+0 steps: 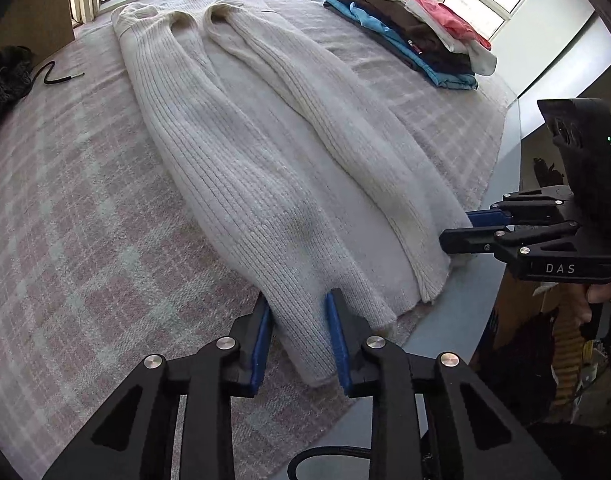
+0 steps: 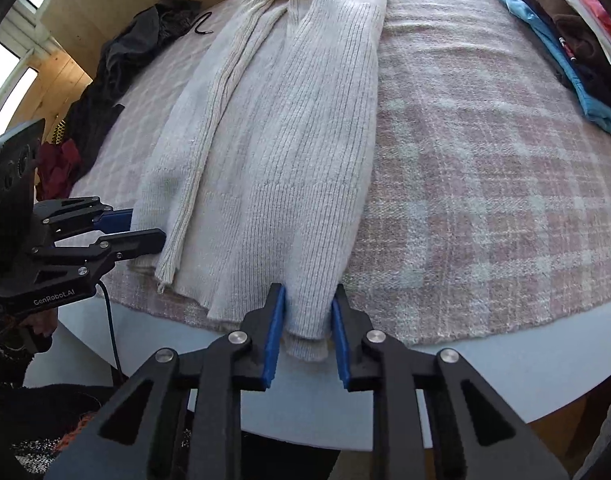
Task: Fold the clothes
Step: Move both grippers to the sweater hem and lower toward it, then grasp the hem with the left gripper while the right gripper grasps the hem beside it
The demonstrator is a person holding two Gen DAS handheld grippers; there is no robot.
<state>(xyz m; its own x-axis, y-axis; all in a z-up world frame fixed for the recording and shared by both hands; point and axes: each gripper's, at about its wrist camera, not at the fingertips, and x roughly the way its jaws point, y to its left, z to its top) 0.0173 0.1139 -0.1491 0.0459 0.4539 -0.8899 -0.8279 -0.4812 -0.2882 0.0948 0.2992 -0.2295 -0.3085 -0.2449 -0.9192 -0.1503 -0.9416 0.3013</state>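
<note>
A cream ribbed knit cardigan [image 1: 245, 160] lies lengthwise on a pink plaid blanket [image 1: 65, 220], neck end far, hem toward me. My left gripper [image 1: 299, 304] is shut on the hem's left corner, with bunched knit filling the gap between its blue pads. At the hem's right side my right gripper [image 1: 457, 228] comes in side-on. In the right wrist view the cardigan [image 2: 289, 140] runs away from my right gripper [image 2: 308, 296], which is shut on the hem's right corner at the blanket's edge. The left gripper [image 2: 147, 224] shows at the left by the other corner.
A stack of folded clothes [image 1: 409, 28] in blue, brown, white and red sits at the far right. Dark garments [image 2: 117, 64] are heaped at the left edge, with a black cord [image 1: 53, 72] nearby. The pale table rim [image 2: 465, 380] runs just below the blanket. Windows stand behind.
</note>
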